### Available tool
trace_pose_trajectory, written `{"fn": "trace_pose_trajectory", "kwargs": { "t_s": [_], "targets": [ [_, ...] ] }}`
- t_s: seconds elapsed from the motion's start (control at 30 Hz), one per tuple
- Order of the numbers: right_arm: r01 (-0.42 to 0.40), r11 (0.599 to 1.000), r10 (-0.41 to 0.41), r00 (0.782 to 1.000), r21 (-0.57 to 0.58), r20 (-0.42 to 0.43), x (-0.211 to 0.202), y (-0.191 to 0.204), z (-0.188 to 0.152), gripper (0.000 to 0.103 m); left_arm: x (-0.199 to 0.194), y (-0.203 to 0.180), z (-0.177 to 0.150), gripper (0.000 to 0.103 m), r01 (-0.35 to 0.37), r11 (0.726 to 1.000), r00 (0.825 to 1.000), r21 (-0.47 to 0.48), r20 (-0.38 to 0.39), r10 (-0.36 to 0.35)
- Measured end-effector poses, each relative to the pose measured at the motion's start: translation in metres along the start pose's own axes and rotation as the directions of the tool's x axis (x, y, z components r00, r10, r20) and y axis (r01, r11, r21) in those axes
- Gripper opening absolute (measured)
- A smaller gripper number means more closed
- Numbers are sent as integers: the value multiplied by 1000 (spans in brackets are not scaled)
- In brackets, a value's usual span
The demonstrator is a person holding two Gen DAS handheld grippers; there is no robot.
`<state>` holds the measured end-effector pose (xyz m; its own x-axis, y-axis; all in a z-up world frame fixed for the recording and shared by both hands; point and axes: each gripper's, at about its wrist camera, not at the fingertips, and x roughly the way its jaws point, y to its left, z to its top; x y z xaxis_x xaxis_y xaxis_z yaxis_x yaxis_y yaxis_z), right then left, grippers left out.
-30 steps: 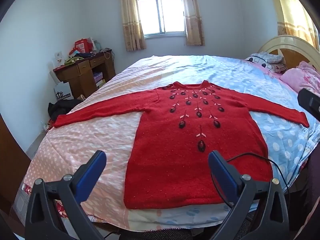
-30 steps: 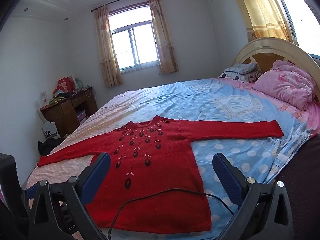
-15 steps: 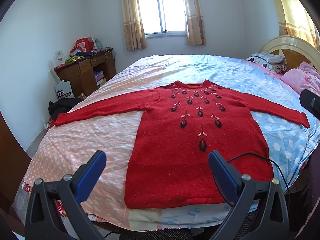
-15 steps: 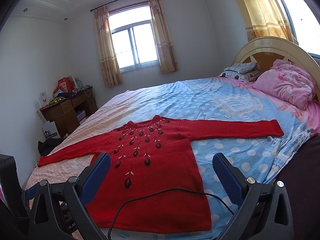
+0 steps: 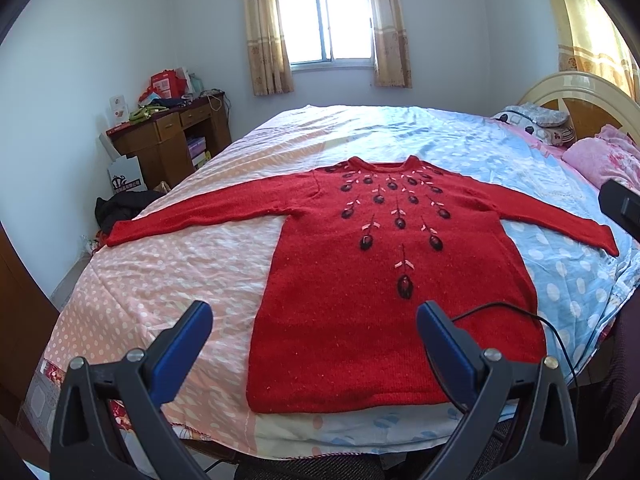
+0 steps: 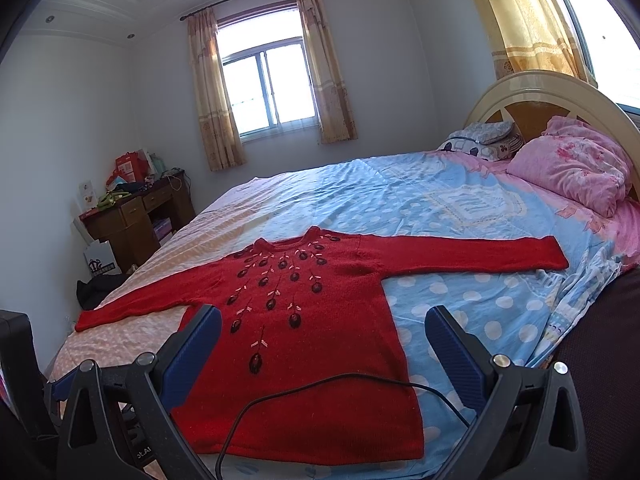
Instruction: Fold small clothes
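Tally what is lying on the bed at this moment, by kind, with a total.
Red sweater: 1
Pink bundled quilt: 1
Patterned pillows by the headboard: 2
Total: 4
Both grippers, left and right, hover open above the bed.

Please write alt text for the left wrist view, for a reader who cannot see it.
A red sweater lies flat, front up, sleeves spread, on a polka-dot bed. The open left gripper hovers near its hem, holding nothing.

Sweater point(image 5: 384, 280) ahead of jaws: matt red knit, fuzzy. Bedsheet point(image 5: 168, 280) beneath: thin creased cloth. Left gripper point(image 5: 314, 336) pads: ribbed blue plastic.
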<state>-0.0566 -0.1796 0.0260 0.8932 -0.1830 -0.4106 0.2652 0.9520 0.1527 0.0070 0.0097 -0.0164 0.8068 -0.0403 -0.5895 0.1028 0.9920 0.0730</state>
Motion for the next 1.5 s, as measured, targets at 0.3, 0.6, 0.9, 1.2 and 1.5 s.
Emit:
{"fn": "trace_pose_trajectory", "kwargs": {
  "t_s": [0.3,0.6,0.9,1.2,1.5],
  "targets": [
    [-1,1000,1,1000,0,-3,2,0,0,102,0,-1,0,103,-1,1000,1000,-1,-5,1],
    [2,1000,-2,1000,1,-4,2,0,2,102,1,1,-1,103,-3,1000,1000,-6,-10,3],
    [1,1000,-1,1000,-2,-11,4,1,-1,102,2,1,-1,103,-2,1000,1000,-4,-14,2],
    [16,1000,-16,1000,-8,-12,7,-1,-1,102,7,1,-2,103,0,1000,1000,-9,-16,0],
    [114,993,-112,991,27,-74,36,-28,-2,102,42,-8,15,103,24,1000,998,17,-63,-23]
  ]
}}
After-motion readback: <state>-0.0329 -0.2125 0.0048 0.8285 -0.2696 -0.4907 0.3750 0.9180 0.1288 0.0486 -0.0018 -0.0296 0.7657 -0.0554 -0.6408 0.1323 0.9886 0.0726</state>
